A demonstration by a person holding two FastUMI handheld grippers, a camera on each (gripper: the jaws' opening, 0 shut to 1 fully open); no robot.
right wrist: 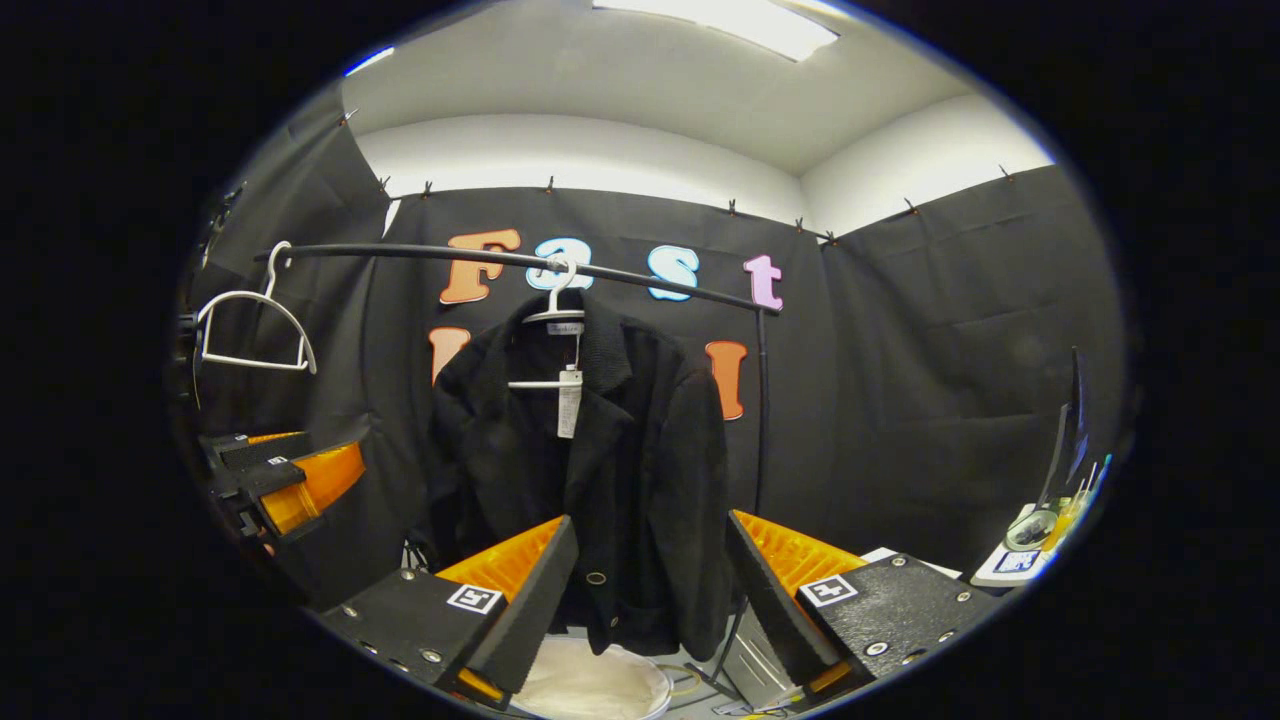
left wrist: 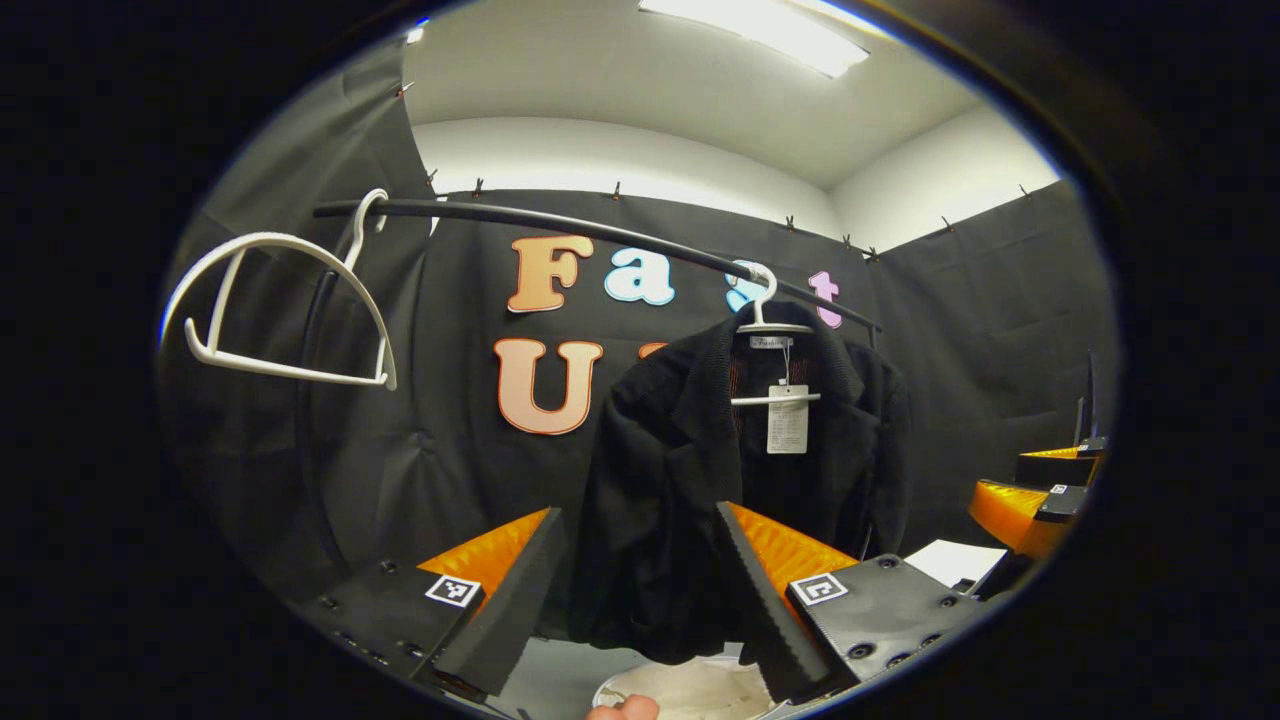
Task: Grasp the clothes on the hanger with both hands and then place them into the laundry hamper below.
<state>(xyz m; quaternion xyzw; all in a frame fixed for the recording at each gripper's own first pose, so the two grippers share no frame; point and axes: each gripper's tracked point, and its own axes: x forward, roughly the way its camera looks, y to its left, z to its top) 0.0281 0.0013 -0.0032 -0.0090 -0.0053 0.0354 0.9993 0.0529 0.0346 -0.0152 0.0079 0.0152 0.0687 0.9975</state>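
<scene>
The black jacket hangs untouched on a white hanger toward the right end of the rail; the laundry hamper sits directly beneath its hem. A second hanger, bare, hangs at the rail's left end. The left gripper and right gripper both stand wide open, holding nothing, short of the cloth. Judged stage: approach, grasp not yet made. The next move calls for each gripper to close on a shoulder or front panel. The right gripper view alone takes in the full garment and a cluttered surface at right.
</scene>
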